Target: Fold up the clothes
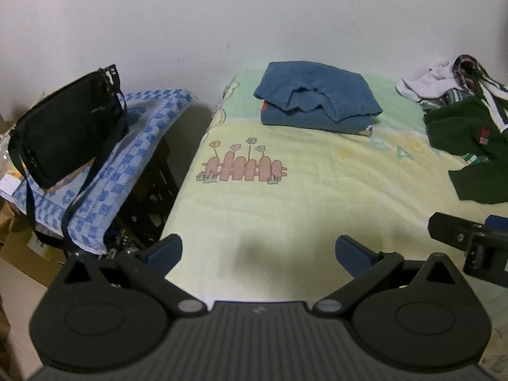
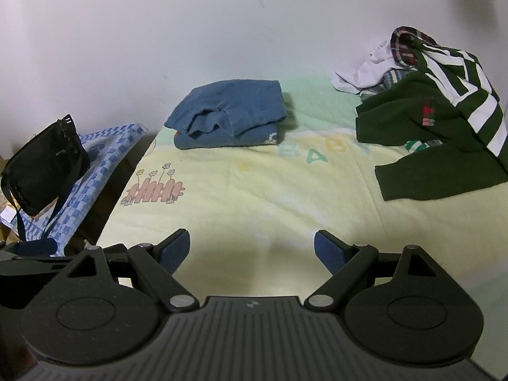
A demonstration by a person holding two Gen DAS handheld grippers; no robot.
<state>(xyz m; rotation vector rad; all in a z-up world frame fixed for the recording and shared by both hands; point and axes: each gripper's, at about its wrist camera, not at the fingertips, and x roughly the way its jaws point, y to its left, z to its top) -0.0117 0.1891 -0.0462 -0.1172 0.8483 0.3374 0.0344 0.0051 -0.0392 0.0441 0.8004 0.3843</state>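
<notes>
A folded blue garment (image 1: 317, 100) (image 2: 227, 112) lies at the far side of the bed near the wall. A heap of unfolded clothes sits at the right: a dark green sweater (image 1: 470, 149) (image 2: 425, 133) with white stripes, a white piece (image 1: 425, 82) (image 2: 368, 66) and a plaid piece (image 2: 409, 41). My left gripper (image 1: 258, 252) hangs open over the near part of the yellow sheet (image 1: 285, 209), holding nothing. My right gripper (image 2: 252, 249) is also open and empty, above the sheet (image 2: 254, 197). In the left wrist view, part of the right gripper shows at the right edge.
A black shoulder bag (image 1: 66, 127) (image 2: 41, 165) rests on a blue checked cloth (image 1: 104, 187) (image 2: 95, 158) over a stand left of the bed. A dark gap separates stand and bed. A white wall (image 1: 254, 16) backs the bed. Cardboard and clutter lie at the far left.
</notes>
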